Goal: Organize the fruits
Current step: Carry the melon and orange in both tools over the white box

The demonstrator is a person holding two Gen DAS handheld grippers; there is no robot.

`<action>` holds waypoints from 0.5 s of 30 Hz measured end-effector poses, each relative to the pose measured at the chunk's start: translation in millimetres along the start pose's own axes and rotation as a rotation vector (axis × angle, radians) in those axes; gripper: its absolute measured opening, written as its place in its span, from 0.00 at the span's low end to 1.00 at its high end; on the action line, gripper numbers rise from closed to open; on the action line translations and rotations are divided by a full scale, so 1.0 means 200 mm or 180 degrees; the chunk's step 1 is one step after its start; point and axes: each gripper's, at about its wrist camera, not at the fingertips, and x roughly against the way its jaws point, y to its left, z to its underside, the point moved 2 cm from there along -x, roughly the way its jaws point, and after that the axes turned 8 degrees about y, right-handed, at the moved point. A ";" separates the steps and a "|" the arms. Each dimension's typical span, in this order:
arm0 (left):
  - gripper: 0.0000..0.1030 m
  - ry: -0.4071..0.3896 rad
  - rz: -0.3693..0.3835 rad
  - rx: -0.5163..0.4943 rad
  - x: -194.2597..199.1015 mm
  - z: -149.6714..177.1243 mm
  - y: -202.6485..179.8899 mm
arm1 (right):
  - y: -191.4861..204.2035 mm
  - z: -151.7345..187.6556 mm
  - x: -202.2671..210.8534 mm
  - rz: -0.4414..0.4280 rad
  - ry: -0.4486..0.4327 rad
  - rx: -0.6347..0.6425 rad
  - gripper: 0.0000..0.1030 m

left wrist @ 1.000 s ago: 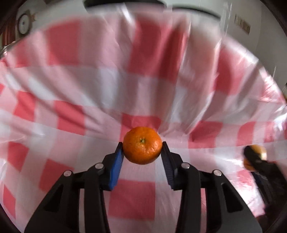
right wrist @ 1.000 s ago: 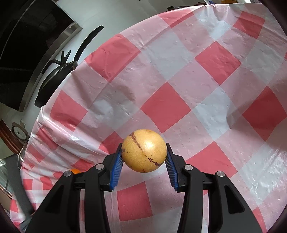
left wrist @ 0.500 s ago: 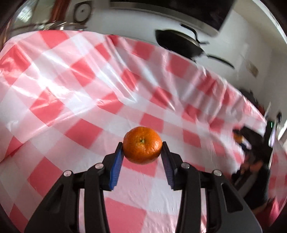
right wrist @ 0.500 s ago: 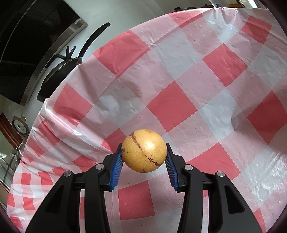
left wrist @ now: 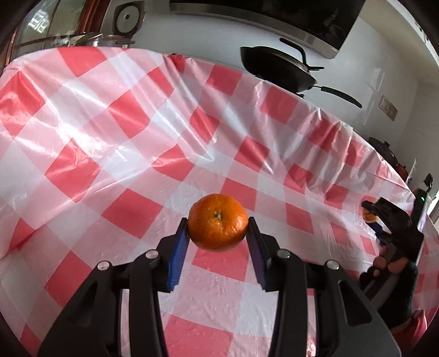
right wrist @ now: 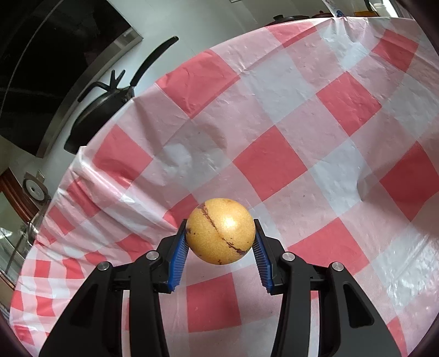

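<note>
An orange mandarin (left wrist: pixel 218 222) is clamped between the blue pads of my left gripper (left wrist: pixel 218 230), held above the red-and-white checked tablecloth (left wrist: pixel 109 142). In the right wrist view a round yellow fruit with a dark brown streak (right wrist: pixel 220 230) is squeezed between the pads of my right gripper (right wrist: pixel 220 239), also above the cloth (right wrist: pixel 301 137). At the far right of the left wrist view the right gripper (left wrist: pixel 374 217) shows small, with the yellow fruit (left wrist: pixel 369 215) in it and a hand (left wrist: pixel 389 265) behind it.
A black frying pan (left wrist: pixel 277 70) sits beyond the table's far edge, also seen in the right wrist view as a black pan (right wrist: pixel 101 109). A dark range hood (left wrist: pixel 274 22) hangs above. A steel pot (left wrist: pixel 90 39) stands at the back left.
The left gripper has swung across the table with the mandarin, so the pan and the far edge came into its view. The right gripper has stayed put with the yellow fruit.
</note>
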 end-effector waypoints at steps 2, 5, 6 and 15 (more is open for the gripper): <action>0.41 -0.0012 -0.0034 0.0026 0.00 0.00 0.02 | 0.01 0.08 0.05 -0.0081 0.0095 -0.0077 0.43; 0.41 0.0004 -0.0055 0.0095 0.00 0.00 0.04 | 0.14 0.29 0.18 -0.0174 0.0258 0.0194 0.43; 0.41 0.0019 -0.0053 0.0113 0.00 0.00 0.04 | 0.19 0.35 0.22 -0.0208 0.0285 0.0312 0.43; 0.41 -0.0095 -0.0102 0.0203 0.24 0.11 0.15 | 0.42 0.84 0.70 -0.0563 0.0559 0.0988 0.43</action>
